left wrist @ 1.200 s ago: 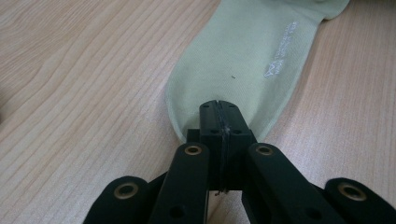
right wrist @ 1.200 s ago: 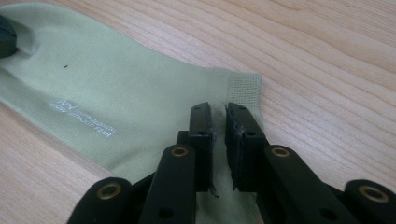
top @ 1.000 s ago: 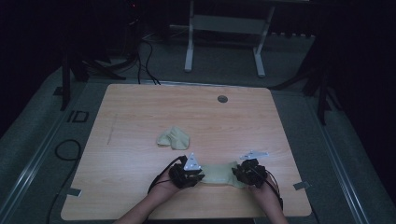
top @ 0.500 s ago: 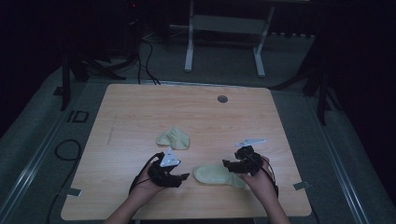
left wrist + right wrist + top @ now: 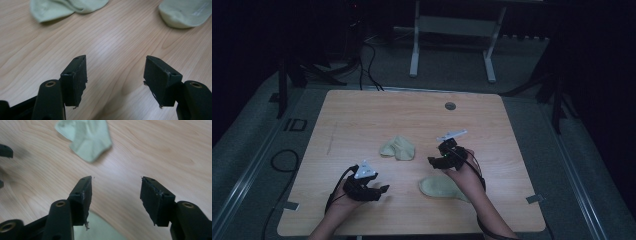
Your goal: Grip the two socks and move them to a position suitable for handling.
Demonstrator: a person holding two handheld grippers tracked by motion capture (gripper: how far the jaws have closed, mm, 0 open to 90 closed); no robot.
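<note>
pale green socks [image 5: 398, 148], light woodgrain table [image 5: 362, 115]

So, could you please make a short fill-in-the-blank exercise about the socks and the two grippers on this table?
1. The number of pale green socks lying on the wooden table is ____.
2. The jaws of the left gripper stand ____, with nothing between them.
3. The flat sock lies beside the person's ____ hand.
4. The crumpled sock lies ____ from the person than the flat one.

Missing words: two; open; right; farther
</note>
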